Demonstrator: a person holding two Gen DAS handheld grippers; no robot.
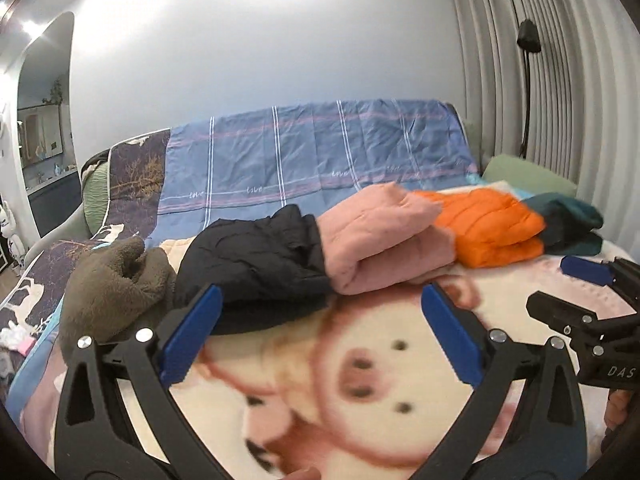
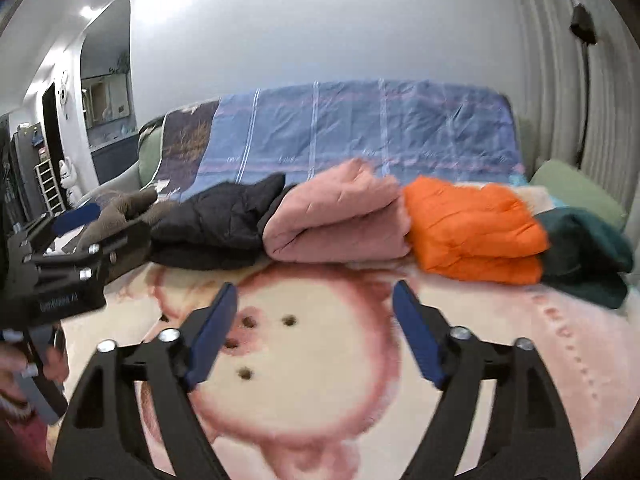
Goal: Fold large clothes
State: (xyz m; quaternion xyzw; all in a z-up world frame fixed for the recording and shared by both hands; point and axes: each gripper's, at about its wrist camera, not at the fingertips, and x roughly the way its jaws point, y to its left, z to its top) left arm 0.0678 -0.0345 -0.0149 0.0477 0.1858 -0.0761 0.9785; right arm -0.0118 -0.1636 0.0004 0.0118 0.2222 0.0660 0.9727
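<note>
Behind the pig blanket (image 1: 360, 420), folded jackets line up crosswise; my left tool (image 1: 320, 332) (spread, empty) faces the black jacket (image 1: 256, 256), my right tool (image 2: 316, 336), likewise spread and empty, the pink jacket (image 2: 340, 220).

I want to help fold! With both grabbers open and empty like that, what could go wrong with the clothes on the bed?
The black jacket lies rumpled against the folded pink jacket; tugging it out could pull that fold apart. The brown fleece sits near the bed's side and might slide off. The left gripper and right gripper hang close together, so they could bump.
</note>
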